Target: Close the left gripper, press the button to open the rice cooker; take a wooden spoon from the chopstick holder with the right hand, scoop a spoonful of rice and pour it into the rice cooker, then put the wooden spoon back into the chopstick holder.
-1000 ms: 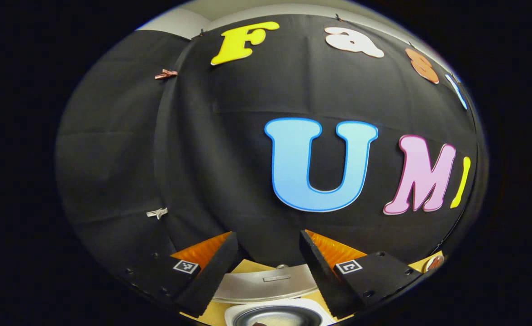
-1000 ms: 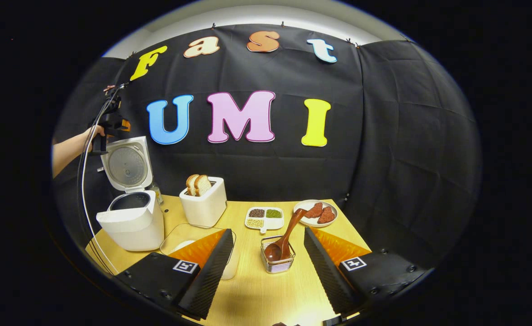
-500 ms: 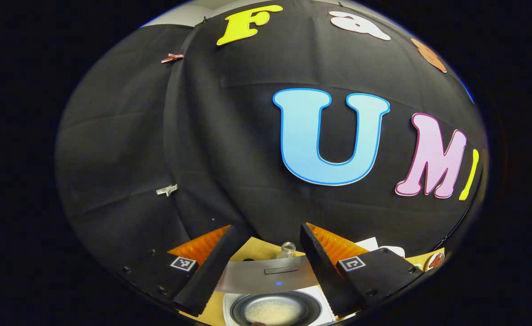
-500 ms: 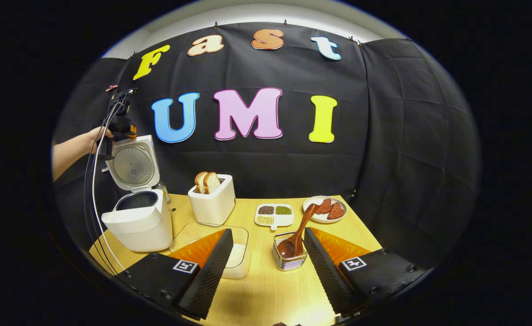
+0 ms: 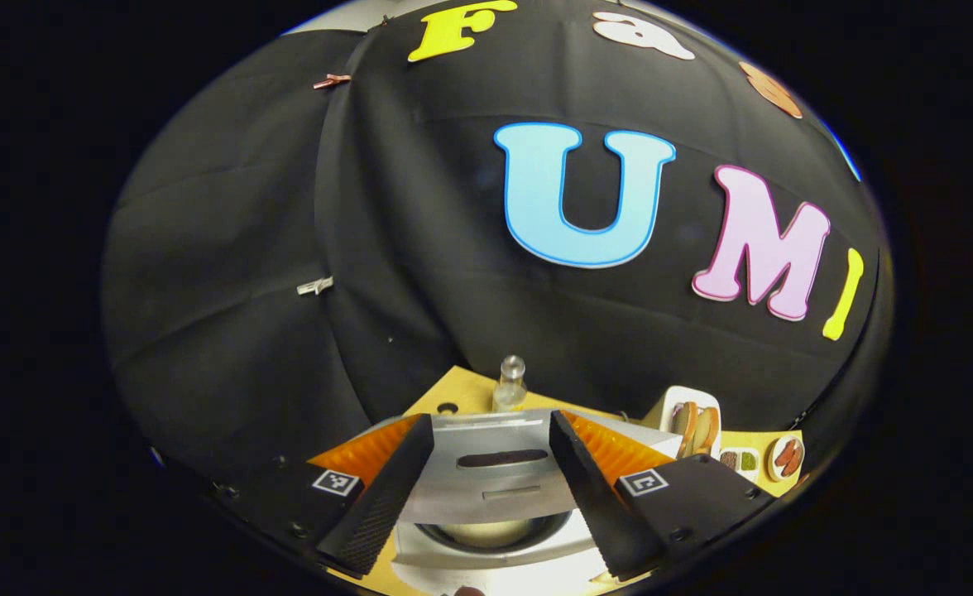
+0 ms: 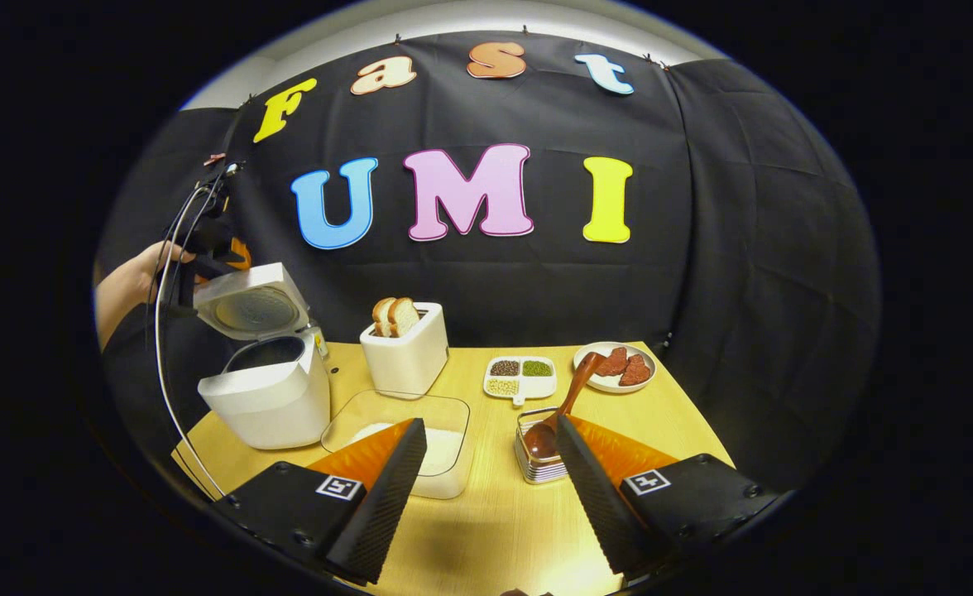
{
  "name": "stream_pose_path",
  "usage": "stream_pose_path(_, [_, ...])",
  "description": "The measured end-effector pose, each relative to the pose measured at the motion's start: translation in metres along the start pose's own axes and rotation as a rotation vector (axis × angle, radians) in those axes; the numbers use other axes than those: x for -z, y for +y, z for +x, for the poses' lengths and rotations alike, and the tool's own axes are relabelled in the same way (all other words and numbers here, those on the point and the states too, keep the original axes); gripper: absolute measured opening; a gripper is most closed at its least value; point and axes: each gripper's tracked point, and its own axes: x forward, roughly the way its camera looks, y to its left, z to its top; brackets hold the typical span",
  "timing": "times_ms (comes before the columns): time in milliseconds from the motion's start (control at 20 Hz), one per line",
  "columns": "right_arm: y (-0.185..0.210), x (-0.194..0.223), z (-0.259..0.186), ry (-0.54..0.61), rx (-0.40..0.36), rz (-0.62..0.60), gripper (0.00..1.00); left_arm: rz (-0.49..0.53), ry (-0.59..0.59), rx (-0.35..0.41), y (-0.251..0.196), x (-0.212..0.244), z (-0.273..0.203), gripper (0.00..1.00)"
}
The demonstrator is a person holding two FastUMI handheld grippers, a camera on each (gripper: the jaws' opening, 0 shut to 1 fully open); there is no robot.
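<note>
The white rice cooker [image 6: 267, 397] stands at the table's left, its lid [image 6: 255, 302] half lowered over the pot. A hand holds my left gripper [image 6: 209, 248] at the lid's back upper edge. In the left gripper view that gripper [image 5: 491, 418] is open, the lid's grey top [image 5: 486, 476] lies between and beneath its fingers, and the pot [image 5: 486, 534] shows under it. The wooden spoon [image 6: 565, 401] leans in the wire chopstick holder [image 6: 536, 463], just ahead of my right finger. A clear container of rice [image 6: 408, 434] sits by the left finger. My right gripper [image 6: 491, 422] is open and empty.
A white toaster [image 6: 404, 352] with bread slices stands behind the rice container. A divided dish of beans [image 6: 520, 377] and a plate of meat slices [image 6: 615, 368] lie at the back right. A small glass bottle [image 5: 510, 382] stands behind the cooker. A cable [image 6: 160, 356] hangs from the left gripper.
The cooker's lid has swung from upright to half lowered, with my left gripper following it down. The right gripper has drawn back and leftward; the chopstick holder now sits by its right finger.
</note>
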Motion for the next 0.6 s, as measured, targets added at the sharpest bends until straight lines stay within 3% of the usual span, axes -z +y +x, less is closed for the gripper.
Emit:
stream_pose_path(300, [-0.019,0.01,0.002,0.019,0.003,0.002,0.98,0.04,0.091,-0.016,-0.006,0.095,-0.002,0.99])
stream_pose_path(600, [-0.033,0.024,-0.003,0.043,-0.007,-0.008,0.98,0.079,0.106,-0.031,-0.01,0.143,0.009,1.0])
